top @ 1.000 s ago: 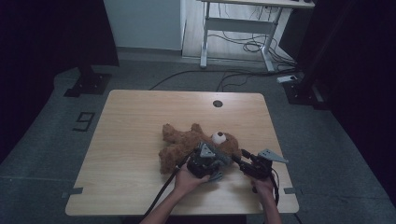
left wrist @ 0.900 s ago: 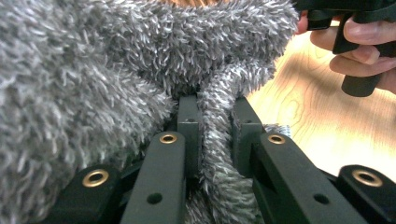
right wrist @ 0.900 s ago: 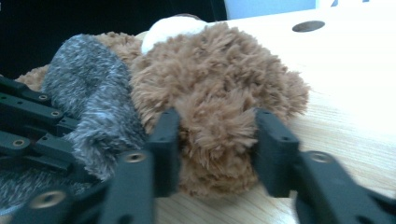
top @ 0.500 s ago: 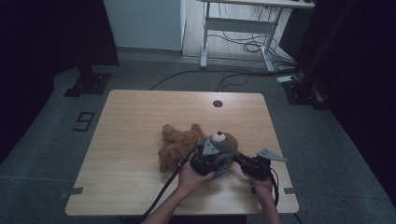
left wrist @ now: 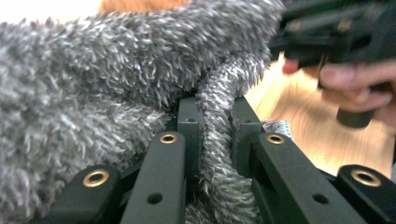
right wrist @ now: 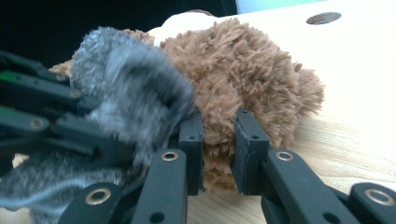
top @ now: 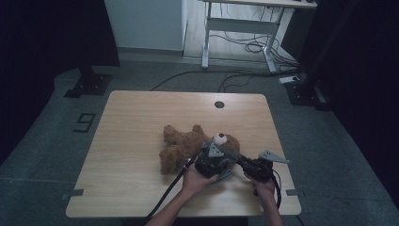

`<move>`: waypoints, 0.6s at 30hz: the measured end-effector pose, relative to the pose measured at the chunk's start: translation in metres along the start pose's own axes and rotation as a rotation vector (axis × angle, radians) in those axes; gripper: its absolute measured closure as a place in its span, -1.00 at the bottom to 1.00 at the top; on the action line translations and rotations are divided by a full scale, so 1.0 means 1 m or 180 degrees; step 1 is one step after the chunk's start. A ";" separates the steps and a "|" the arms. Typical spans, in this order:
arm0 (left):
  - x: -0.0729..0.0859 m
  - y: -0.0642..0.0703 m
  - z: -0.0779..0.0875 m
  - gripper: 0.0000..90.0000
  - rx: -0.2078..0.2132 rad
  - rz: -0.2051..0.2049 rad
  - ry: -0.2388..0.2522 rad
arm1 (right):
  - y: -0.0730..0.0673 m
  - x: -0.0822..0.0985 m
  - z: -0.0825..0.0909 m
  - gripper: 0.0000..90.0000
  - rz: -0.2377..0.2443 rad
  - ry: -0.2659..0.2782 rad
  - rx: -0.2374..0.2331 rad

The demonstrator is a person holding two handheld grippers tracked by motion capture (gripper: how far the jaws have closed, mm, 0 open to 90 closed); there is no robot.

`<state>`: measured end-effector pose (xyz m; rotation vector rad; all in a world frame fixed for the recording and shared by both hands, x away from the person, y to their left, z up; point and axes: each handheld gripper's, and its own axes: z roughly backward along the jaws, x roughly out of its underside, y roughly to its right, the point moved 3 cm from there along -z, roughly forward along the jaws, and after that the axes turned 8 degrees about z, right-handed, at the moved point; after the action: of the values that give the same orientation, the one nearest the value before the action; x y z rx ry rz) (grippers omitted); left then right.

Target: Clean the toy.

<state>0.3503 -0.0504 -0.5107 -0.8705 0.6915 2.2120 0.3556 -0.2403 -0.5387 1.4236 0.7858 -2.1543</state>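
The teddy bear (right wrist: 247,84) between the black jaws of the right gripper (right wrist: 219,154) is brown, with a cream muzzle. The fluffy cloth (left wrist: 93,93) between the black jaws of the left gripper (left wrist: 217,135) is grey with white tips. The table (top: 141,117) under both is pale wood.

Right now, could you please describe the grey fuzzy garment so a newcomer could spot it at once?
On the light wooden table, find the brown plush teddy bear near the front edge. The grey fuzzy knitted garment sits at its head end, pinched in the left tongs; it alone is grey, not brown.
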 end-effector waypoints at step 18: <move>0.005 -0.003 0.014 0.73 -0.0037 -0.0001 0.0106 | 0.003 0.001 0.001 0.68 -0.0031 0.0013 -0.0018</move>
<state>0.3445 -0.0371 -0.5058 -0.9150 0.6946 2.2077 0.3561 -0.2434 -0.5402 1.4247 0.8015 -2.1553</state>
